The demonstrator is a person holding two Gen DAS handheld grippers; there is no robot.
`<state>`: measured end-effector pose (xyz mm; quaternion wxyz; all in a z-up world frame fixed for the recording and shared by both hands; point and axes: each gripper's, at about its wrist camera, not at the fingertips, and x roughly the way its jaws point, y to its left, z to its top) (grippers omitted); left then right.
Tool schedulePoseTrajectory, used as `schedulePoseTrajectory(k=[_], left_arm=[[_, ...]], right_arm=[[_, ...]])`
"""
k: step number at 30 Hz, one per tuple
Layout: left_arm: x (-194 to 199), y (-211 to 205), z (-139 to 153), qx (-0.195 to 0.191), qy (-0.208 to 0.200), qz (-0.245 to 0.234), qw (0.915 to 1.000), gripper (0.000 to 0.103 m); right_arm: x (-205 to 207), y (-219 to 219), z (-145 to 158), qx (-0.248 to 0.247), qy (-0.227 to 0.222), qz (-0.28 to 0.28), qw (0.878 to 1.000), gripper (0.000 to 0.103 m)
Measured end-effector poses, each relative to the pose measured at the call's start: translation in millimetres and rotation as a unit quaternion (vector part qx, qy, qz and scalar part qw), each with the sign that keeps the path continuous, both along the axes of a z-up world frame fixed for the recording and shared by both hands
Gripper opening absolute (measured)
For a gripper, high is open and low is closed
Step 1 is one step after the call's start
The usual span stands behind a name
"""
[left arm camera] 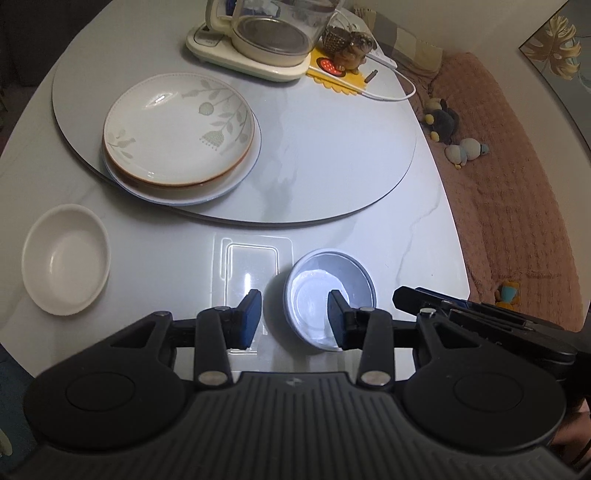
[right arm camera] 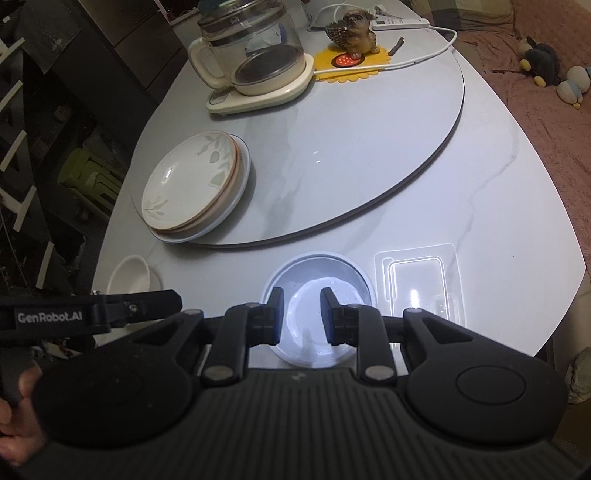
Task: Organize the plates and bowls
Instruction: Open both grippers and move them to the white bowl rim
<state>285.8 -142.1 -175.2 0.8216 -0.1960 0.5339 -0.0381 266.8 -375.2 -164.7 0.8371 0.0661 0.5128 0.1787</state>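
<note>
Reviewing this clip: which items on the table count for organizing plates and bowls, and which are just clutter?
Belongs to the job:
- stacked plates
- white bowl
- blue-grey bowl

Just lying about:
- glass kettle on its base
- dog figurine
- yellow mat
- clear plastic tray
- white cable

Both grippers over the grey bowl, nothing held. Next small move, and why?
Probably bring the left gripper down to the white bowl. Both it and the right gripper are open and empty above the grey bowl. The plates are already stacked on the turntable, while the two bowls sit apart on the table.
</note>
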Motion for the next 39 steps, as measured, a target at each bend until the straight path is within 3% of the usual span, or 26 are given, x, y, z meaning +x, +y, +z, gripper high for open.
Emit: schedulePoseTrajectory(k=[10,26,31,37,39], left_arm=[[-21,27,30,0.013,-0.035,0.022,0.9991,0.045],[-41,89,31,0.022,-0.049,0.072,0.996,0.045],[-49,121,26,0.023,-0.048,0.104,0.9931,0.061],[-56,164,17,0.026,-0.038,0.135,0.9898,0.061],[-57,176,13,0.029,-0.032,0.14,0.9891,0.061]], right_arm=[[-5,28,24,0.011,-0.025,0.024,0.999,0.026],[-8,92,30,0.002,-0.04,0.072,0.997,0.026],[-5,120,25,-0.006,-0.038,0.091,0.995,0.026],[-3,156,16,-0.01,-0.022,0.113,0.993,0.026],[-4,166,13,-0.008,-0.02,0.114,0.993,0.043]])
